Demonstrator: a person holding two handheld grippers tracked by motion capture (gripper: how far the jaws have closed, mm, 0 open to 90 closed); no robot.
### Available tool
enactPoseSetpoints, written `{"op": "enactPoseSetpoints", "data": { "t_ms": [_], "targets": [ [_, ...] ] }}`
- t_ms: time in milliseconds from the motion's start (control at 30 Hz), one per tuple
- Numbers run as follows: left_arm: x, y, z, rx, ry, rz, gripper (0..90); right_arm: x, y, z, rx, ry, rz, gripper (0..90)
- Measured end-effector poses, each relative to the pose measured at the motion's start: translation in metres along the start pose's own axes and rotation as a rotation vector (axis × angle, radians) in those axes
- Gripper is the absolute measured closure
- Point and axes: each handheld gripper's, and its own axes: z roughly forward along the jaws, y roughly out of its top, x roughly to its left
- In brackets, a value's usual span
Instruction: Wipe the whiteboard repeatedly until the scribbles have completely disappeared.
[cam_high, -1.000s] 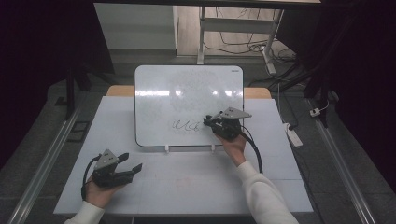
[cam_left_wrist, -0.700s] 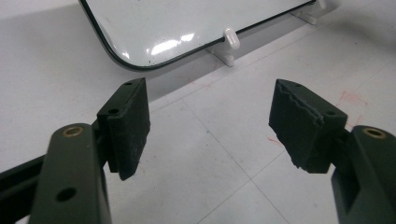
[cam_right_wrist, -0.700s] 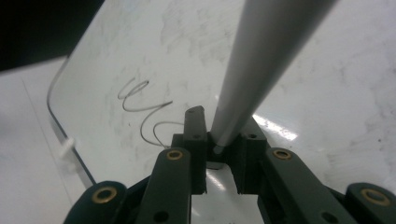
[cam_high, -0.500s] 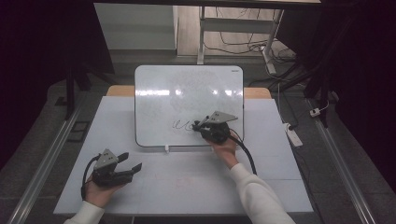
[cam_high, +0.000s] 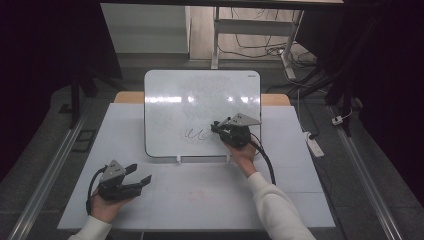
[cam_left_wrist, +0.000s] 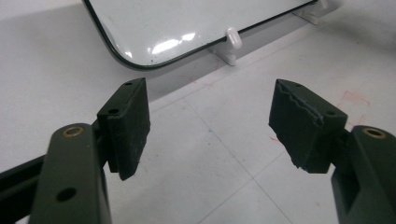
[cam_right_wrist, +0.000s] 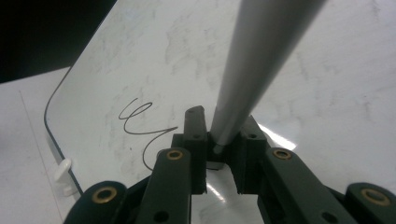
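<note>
While your right gripper (cam_high: 223, 129) sits over the whiteboard (cam_high: 200, 95), its jaws are clamped on a grey marker (cam_right_wrist: 261, 65); the barrel runs up btwn both pads in the right gripper view & leans away over the board. Black scribble (cam_high: 197, 134) lies on the board's lower part, just left of those jaws. Whiteboard stands propped on the bench (cam_high: 200, 200) on small white feet. Your left gripper (cam_high: 137, 176) rests low on the bench w/ jaws apart, nothing btwn them, well clear of the board.
</note>
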Motion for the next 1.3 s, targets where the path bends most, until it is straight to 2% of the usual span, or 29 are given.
{"op": "enactPoseSetpoints", "data": {
  "t_ms": [33, 100, 133, 200, 267, 300, 333, 367, 433, 467, 533, 600, 633, 667, 700, 767, 833, 900, 967, 1000, 1033, 1067, 1167, 1200, 1233, 1300],
  "targets": [
    [0.001, 0.000, 0.001, 0.001, 0.000, -0.001, 29.5, 0.005, -0.002, 0.003, 0.023, 0.029, -0.010, 77.5],
    [0.001, 0.001, 0.002, 0.006, -0.001, 0.000, 29.5, 0.021, -0.009, 0.013, 0.072, 0.120, -0.043, 77.5],
    [0.000, 0.001, 0.002, 0.006, -0.002, 0.004, 29.5, 0.026, -0.009, 0.016, 0.081, 0.132, -0.071, 77.5],
    [-0.002, 0.000, 0.000, 0.003, -0.001, 0.007, 29.5, 0.025, -0.004, 0.017, 0.070, 0.101, -0.079, 77.6],
    [-0.001, -0.001, -0.001, -0.002, 0.001, 0.004, 29.5, 0.015, -0.001, 0.012, 0.019, 0.036, -0.030, 77.6],
    [-0.001, -0.001, -0.002, -0.003, 0.001, 0.002, 29.6, 0.012, 0.000, 0.010, 0.006, 0.018, -0.016, 77.6],
    [0.000, 0.000, -0.001, -0.003, 0.000, -0.002, 29.6, 0.012, -0.001, 0.010, 0.001, 0.019, -0.021, 77.6],
    [0.001, 0.000, -0.001, -0.003, 0.002, -0.005, 29.5, 0.016, -0.002, 0.011, 0.019, 0.032, -0.033, 77.6],
    [0.001, 0.000, 0.000, 0.002, 0.001, -0.004, 29.5, 0.028, -0.007, 0.018, 0.071, 0.114, -0.066, 77.6],
    [0.001, 0.000, 0.001, 0.002, 0.001, -0.001, 29.5, 0.033, -0.009, 0.020, 0.081, 0.128, -0.086, 77.6],
    [-0.001, 0.000, 0.000, 0.001, 0.001, 0.003, 29.6, 0.031, -0.006, 0.021, 0.064, 0.110, -0.086, 77.6],
    [-0.001, -0.001, -0.002, -0.003, 0.001, 0.003, 29.6, 0.021, -0.002, 0.017, 0.010, 0.052, -0.042, 77.6],
    [0.000, -0.001, -0.002, -0.003, 0.001, 0.002, 29.6, 0.017, -0.002, 0.015, -0.003, 0.039, -0.023, 77.6],
    [0.000, -0.001, -0.001, -0.003, 0.000, -0.002, 29.6, 0.018, -0.003, 0.015, -0.003, 0.036, -0.023, 77.6],
    [0.001, 0.000, -0.001, -0.002, 0.001, -0.004, 29.6, 0.021, -0.004, 0.016, 0.007, 0.049, -0.031, 77.6],
    [0.001, 0.000, 0.000, 0.000, 0.001, -0.005, 29.5, 0.033, -0.008, 0.023, 0.048, 0.113, -0.064, 77.6],
    [0.000, 0.000, 0.000, 0.000, 0.001, -0.001, 29.5, 0.037, -0.007, 0.027, 0.052, 0.124, -0.085, 77.7],
    [0.000, -0.001, -0.001, -0.001, 0.000, 0.000, 29.6, 0.029, -0.003, 0.026, 0.013, 0.091, -0.062, 77.7],
    [0.001, -0.001, -0.001, -0.004, -0.001, -0.007, 29.5, 0.017, 0.003, 0.023, -0.037, 0.039, -0.004, 77.8],
    [0.001, -0.001, -0.001, -0.005, 0.001, -0.008, 29.5, 0.013, 0.005, 0.022, -0.051, 0.028, 0.028, 77.8],
    [0.001, 0.000, -0.001, -0.004, 0.000, -0.008, 29.5, 0.012, 0.006, 0.023, -0.050, 0.034, 0.037, 77.8],
    [0.002, 0.000, 0.000, -0.004, -0.001, -0.008, 29.5, 0.015, 0.005, 0.023, -0.038, 0.037, 0.017, 77.8],
    [0.002, 0.000, 0.000, -0.002, -0.002, -0.007, 29.6, 0.030, -0.001, 0.029, 0.029, 0.113, -0.043, 77.8],
    [0.002, 0.000, 0.000, -0.002, -0.003, -0.007, 29.5, 0.032, -0.001, 0.030, 0.037, 0.121, -0.058, 77.8],
    [0.001, 0.000, 0.000, -0.002, -0.004, -0.004, 29.6, 0.031, 0.000, 0.031, 0.040, 0.123, -0.058, 77.8],
    [0.000, 0.000, -0.001, -0.005, -0.003, -0.004, 29.6, 0.023, 0.004, 0.028, 0.000, 0.077, -0.026, 77.9]
  ]
}}
